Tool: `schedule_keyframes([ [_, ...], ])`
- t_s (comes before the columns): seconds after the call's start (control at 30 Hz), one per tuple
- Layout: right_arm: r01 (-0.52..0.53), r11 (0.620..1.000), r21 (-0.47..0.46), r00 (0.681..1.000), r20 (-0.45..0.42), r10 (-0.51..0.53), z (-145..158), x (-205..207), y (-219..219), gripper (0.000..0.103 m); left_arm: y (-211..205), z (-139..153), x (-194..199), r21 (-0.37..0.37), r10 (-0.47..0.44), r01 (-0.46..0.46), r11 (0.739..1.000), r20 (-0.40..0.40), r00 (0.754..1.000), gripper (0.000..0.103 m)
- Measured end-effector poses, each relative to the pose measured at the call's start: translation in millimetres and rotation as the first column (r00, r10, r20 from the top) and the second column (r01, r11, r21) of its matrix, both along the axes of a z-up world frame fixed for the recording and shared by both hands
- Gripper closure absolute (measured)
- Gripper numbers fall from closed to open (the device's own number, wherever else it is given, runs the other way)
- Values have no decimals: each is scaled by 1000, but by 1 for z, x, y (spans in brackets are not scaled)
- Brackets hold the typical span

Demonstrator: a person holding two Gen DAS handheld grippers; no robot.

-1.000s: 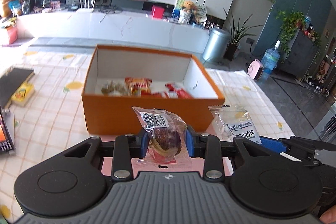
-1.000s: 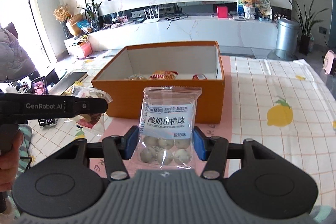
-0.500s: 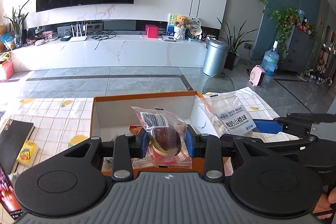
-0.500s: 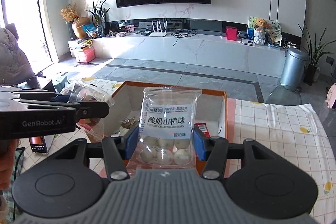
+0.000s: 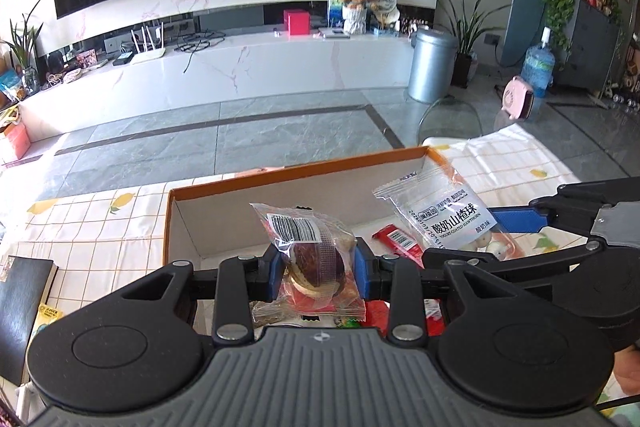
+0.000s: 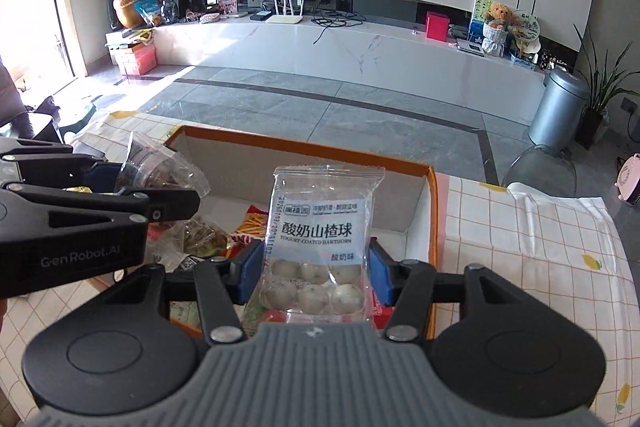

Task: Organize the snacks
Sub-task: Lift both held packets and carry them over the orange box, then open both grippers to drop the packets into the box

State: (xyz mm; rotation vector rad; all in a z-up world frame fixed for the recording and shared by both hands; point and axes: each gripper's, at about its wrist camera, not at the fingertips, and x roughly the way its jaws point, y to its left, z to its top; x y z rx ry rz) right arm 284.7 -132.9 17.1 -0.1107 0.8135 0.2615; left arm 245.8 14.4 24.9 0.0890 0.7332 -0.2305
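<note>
Lemon-print checked tablecloth carries the orange box. Over that box, the left gripper pinches a clear-wrapped brown pastry. Beside it, also above the box, the right gripper pinches a yogurt-coated hawthorn packet. Other snacks lie inside.

My two grippers crowd each other over the orange box: my left gripper with its wrapped pastry sits just beside my right gripper and its hawthorn packet. Loose snacks cover the box floor below me. Bare floor shows toward the far wall; the right-hand surface lies open.
</note>
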Motion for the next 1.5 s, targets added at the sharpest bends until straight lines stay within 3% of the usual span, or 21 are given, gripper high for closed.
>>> schedule_keyframes([
  [0.3, 13, 998, -60, 993, -114, -20, -43, 41, 10, 50, 0, -35, 35, 83, 17, -9, 997, -93, 996, 64],
  [0.77, 2, 989, -150, 974, -224, -36, -76, 59, 21, 47, -10, -56, 58, 195, 28, 7, 981, -176, 984, 64],
  [1.23, -3, 987, -158, 967, -251, -38, -75, 63, 24, 44, -10, -57, 61, 202, 32, 13, 979, -216, 976, 61],
  [1.43, -38, 985, -169, 974, -227, -2, -65, 58, 26, 38, -16, -48, 59, 218, 16, 28, 976, -195, 981, 52],
  [1.5, -42, 986, -159, 975, -220, 6, -59, 56, 26, 35, -14, -44, 57, 210, 23, 18, 978, -190, 981, 45],
])
